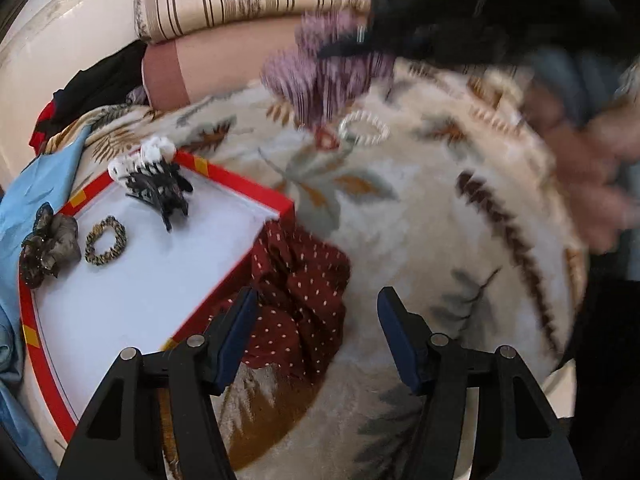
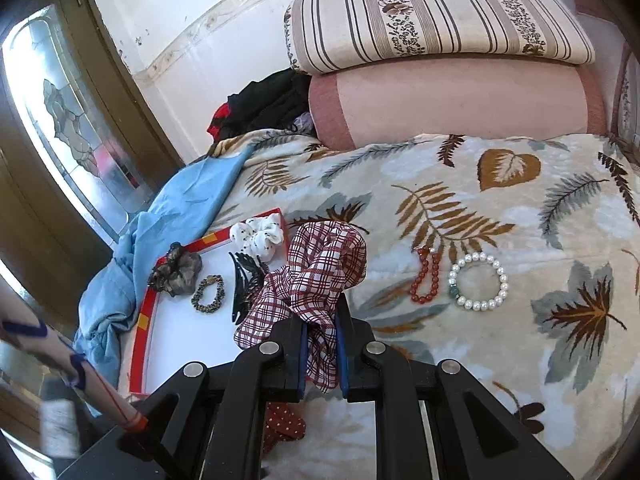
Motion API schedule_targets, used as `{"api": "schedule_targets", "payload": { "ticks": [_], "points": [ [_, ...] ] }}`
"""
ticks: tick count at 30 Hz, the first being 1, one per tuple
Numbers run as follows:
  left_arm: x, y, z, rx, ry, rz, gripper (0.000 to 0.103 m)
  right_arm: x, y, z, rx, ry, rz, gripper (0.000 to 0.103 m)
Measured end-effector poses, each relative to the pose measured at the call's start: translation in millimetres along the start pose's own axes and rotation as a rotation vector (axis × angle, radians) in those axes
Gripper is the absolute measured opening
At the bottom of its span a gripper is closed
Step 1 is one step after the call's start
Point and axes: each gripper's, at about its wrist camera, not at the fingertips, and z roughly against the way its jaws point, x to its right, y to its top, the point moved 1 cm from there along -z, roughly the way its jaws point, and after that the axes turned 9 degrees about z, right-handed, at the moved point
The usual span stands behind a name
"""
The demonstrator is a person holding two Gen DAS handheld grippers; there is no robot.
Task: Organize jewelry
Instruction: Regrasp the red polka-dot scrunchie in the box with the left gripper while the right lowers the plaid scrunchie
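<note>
Plaid scrunchie (image 2: 316, 280) clamped between jaws of right gripper (image 2: 322, 354), bunched fabric spilling above and below the pads, held over near corner of red-rimmed tray (image 2: 146, 312). Left gripper (image 1: 318, 332) jaws wide, nothing between them, over dotted maroon scrunchie (image 1: 298, 304) lying on the bed blanket (image 2: 500, 216), touching tray's near edge. Inside tray on white floor: black claw clip (image 2: 246, 284), leopard-print hair tie (image 2: 208, 294) just beside it, grey sheer scrunchie (image 2: 176, 274) draped on left rim, white dotted scrunchie (image 2: 260, 236) on far corner. Right of tray on blanket: red bead bracelet (image 2: 426, 276) folded flat, pearl bracelet (image 2: 478, 282) just beside it, apart from tray. Blue cloth (image 2: 168, 232) crumpled left of tray, partly under it. Further back: pink bolster (image 2: 448, 100) with striped cushion (image 2: 432, 20) stacked on top, black and red garment (image 2: 264, 104) wedged at bolster's left end against the wall. Left wrist view heavily blurred on right side; right gripper and plaid scrunchie (image 1: 324, 68) visible there only as smear above pearl bracelet (image 1: 364, 128).
</note>
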Motion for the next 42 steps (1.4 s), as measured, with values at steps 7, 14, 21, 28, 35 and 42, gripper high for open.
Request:
{"api": "schedule_targets", "payload": {
  "ticks": [7, 14, 21, 28, 35, 42],
  "points": [
    [-11, 4, 0, 0.032, -0.004, 0.107, 0.007, -5, -6, 5, 0.005, 0.032, -0.001, 0.014],
    [-73, 19, 74, 0.353, -0.001, 0.344, 0.008, -20, -3, 7, 0.011, 0.05, 0.029, 0.014],
    [-138, 16, 77, 0.405, 0.371, 0.569, 0.008, -70, 0, -22, -0.024, 0.103, 0.116, 0.014],
    [-167, 7, 68, 0.34, 0.393, 0.686, 0.008, -115, 6, -65, -0.067, 0.107, 0.207, 0.014],
    [-176, 8, 43, 0.258, 0.408, 0.713, 0.008, -132, 4, -100, -0.103, 0.058, 0.276, 0.015],
    [-186, 3, 26, 0.186, 0.409, 0.753, 0.008, -136, 2, -128, -0.145, 0.023, 0.312, 0.015]
  ]
}}
